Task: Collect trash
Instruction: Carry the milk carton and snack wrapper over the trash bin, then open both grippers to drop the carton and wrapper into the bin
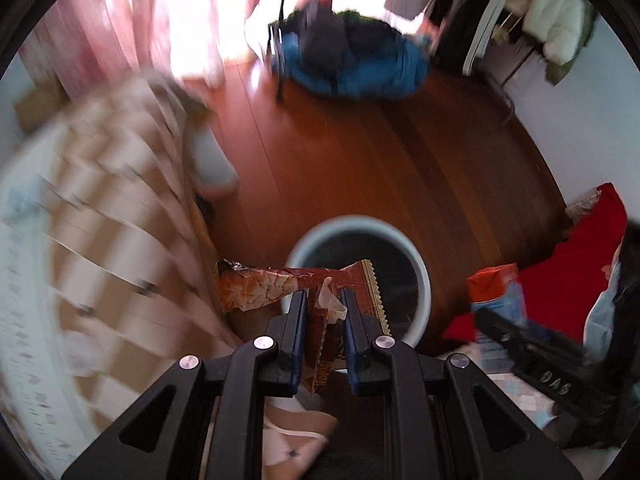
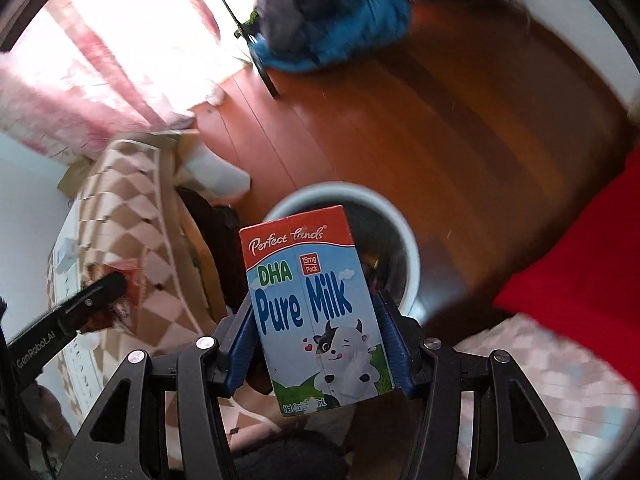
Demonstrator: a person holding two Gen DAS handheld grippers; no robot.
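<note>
Jaws of our left gripper [image 1: 323, 300] pinch a brown snack wrapper [image 1: 276, 286]; our right gripper [image 2: 316, 308] clamps a milk carton [image 2: 316, 308] above the white bin [image 2: 408, 248].

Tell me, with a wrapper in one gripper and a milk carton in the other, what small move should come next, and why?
Probably carry the right gripper a little forward so the milk carton hangs over the bin's opening, then let go. The carton seems to cover only the bin's near rim. The left gripper holds the snack wrapper at a similar spot.
</note>
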